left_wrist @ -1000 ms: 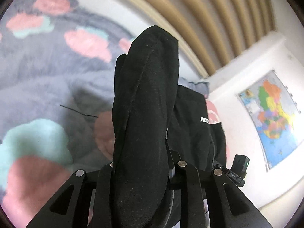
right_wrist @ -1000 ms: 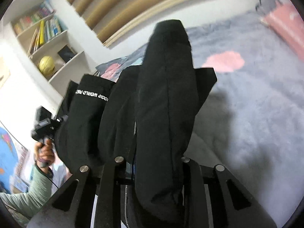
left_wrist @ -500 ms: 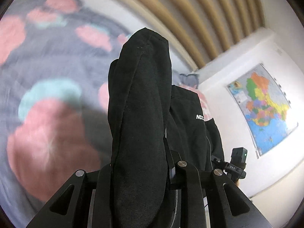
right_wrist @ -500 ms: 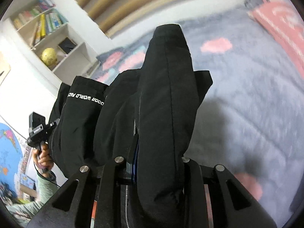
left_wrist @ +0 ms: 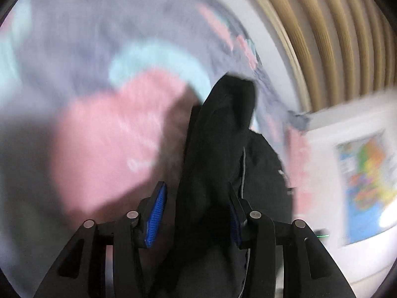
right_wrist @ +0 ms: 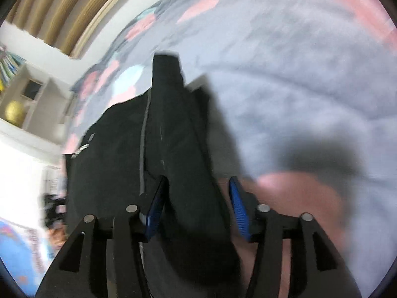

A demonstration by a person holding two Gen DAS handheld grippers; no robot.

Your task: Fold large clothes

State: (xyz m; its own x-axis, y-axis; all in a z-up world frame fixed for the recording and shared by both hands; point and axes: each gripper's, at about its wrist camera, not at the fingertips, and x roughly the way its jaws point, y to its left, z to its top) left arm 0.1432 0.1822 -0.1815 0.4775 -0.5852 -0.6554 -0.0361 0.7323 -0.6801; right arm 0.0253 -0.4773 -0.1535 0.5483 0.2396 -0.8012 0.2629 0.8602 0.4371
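A large black garment with white lettering hangs between both grippers over a grey fluffy blanket with pink and mint patches. In the left wrist view my left gripper has its jaws apart with blue pads showing; a fold of the black garment lies loosely between them. In the right wrist view my right gripper is also open, blue pads showing, with the black garment draped between the jaws and down to the left. Both views are motion-blurred.
The blanket covers a bed. A ribbed wooden headboard runs along the far side. A world map hangs on the white wall. A shelf with a gold ball stands at the left of the right wrist view.
Both grippers have opened, so the blue pads now show and the garment sits slack between them. Both have dropped closer to the blanket, which now fills more of each view.
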